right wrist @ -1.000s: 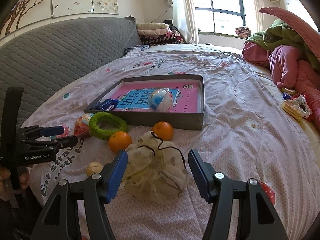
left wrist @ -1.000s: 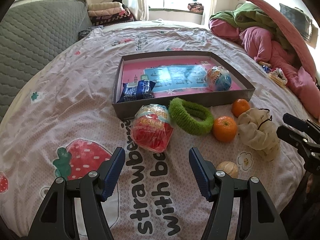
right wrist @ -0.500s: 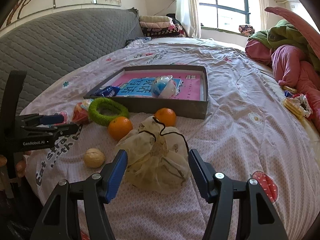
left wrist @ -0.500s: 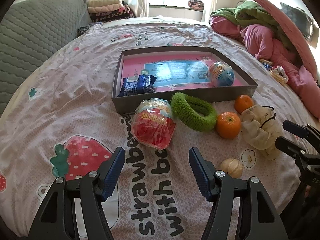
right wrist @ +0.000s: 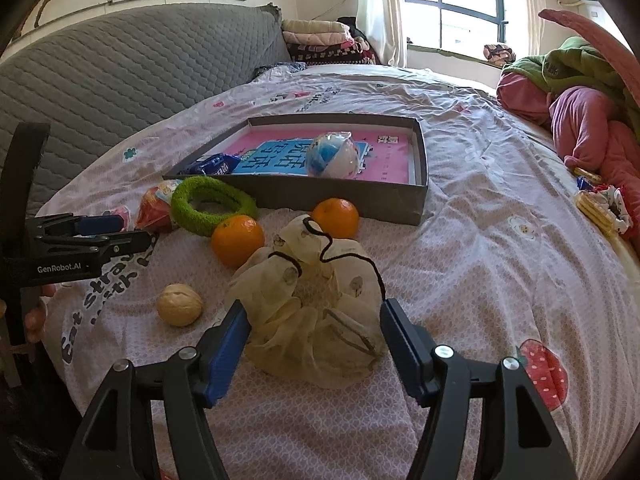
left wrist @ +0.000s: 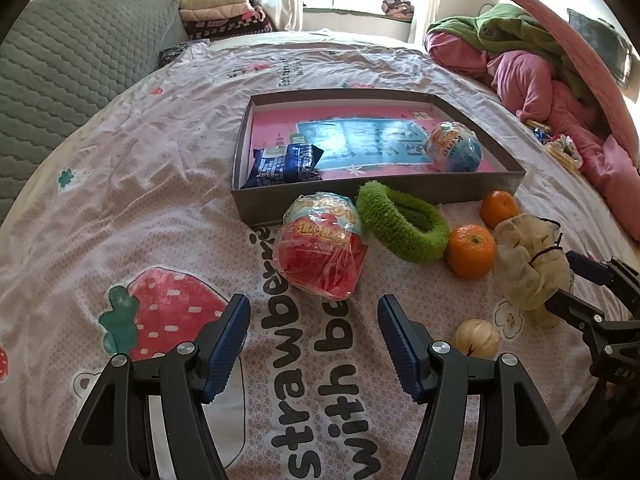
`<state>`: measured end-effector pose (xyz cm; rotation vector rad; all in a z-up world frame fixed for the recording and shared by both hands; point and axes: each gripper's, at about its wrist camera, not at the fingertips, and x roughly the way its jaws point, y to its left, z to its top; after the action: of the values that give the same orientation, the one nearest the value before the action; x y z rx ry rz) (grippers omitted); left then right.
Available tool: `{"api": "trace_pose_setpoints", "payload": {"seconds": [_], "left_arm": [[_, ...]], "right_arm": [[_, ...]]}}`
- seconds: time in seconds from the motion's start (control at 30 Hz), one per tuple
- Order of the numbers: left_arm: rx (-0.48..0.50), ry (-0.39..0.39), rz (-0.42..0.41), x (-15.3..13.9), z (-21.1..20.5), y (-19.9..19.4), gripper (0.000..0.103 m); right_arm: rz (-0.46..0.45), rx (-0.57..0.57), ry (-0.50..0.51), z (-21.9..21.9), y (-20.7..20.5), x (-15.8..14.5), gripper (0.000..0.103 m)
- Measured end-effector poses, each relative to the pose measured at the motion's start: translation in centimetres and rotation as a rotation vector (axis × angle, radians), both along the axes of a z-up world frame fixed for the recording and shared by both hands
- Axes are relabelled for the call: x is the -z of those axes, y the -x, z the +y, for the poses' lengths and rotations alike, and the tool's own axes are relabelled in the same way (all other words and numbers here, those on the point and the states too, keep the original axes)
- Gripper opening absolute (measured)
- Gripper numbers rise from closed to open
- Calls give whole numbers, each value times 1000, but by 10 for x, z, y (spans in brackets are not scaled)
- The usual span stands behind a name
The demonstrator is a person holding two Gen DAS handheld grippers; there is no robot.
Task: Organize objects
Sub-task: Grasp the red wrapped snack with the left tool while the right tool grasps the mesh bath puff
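So the right gripper (right wrist: 314, 344) has crept in on the cream mesh drawstring pouch (right wrist: 316, 312). A second ago the pouch sat ahead of the blue pads; now its near end lies between them, and the jaws are opening around it without pressing. The walnut (right wrist: 179, 304) shows further into that view, and the left wrist view sees slightly closer to the bedspread.

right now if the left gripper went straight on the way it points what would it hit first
Most likely the red snack bag, which lies straight ahead of the open left gripper; depth is hard to judge, so it might touch the bedsheet first.
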<state>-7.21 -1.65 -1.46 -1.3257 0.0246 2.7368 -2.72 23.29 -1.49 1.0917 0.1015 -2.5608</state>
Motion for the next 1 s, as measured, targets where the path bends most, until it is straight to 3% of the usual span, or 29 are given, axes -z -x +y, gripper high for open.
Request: {"api": "trace_pose_setpoints", "payload": {"seconds": [1.0], "left_arm": [[13,-8,12,5,2,4,68]], "right_arm": [[-30,7,-9,-4,7,14,72]]}}
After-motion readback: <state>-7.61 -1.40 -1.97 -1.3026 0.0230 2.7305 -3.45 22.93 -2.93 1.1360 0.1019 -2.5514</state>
